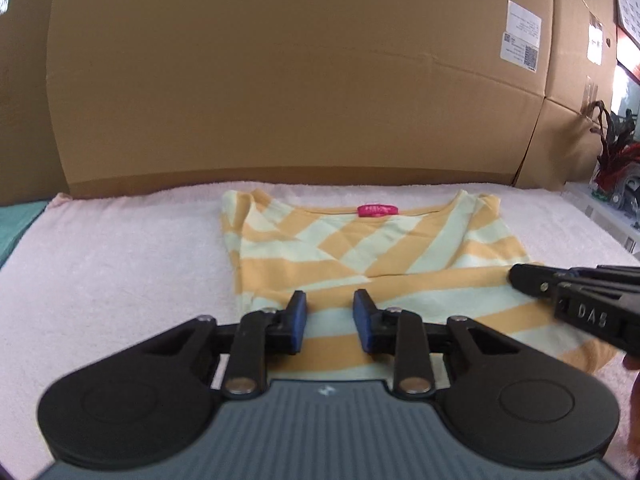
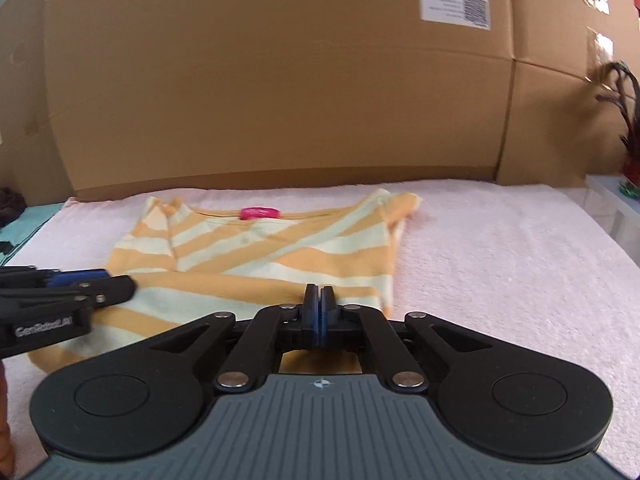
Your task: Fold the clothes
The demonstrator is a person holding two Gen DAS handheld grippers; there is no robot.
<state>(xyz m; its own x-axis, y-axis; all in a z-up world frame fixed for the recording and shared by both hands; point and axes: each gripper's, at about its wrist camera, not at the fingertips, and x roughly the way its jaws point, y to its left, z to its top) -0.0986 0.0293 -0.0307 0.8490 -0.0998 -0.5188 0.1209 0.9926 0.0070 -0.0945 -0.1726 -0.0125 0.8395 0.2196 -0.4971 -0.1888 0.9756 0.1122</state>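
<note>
A shirt (image 1: pixel 360 256) with orange and pale cream stripes and a pink neck label (image 1: pixel 378 211) lies flat on a pale pink towel (image 1: pixel 120 272), its sides folded inward. My left gripper (image 1: pixel 330 300) hovers over the shirt's near half with its blue pads (image 1: pixel 298 316) apart and nothing pinched between them. My right gripper (image 2: pixel 318 298) is shut, its pads pressed together over the shirt's (image 2: pixel 256 256) near right part; no cloth shows between them. In the left wrist view the right gripper (image 1: pixel 520 276) reaches in at the shirt's right edge. In the right wrist view the left gripper (image 2: pixel 120 284) comes in from the left.
Large cardboard boxes (image 1: pixel 280 80) form a wall right behind the towel. A teal cloth (image 1: pixel 16 232) lies off the towel's left side. A red and dark ornament (image 1: pixel 616 148) stands on a white shelf at the right. Part of a hand (image 1: pixel 634 364) shows at the right edge.
</note>
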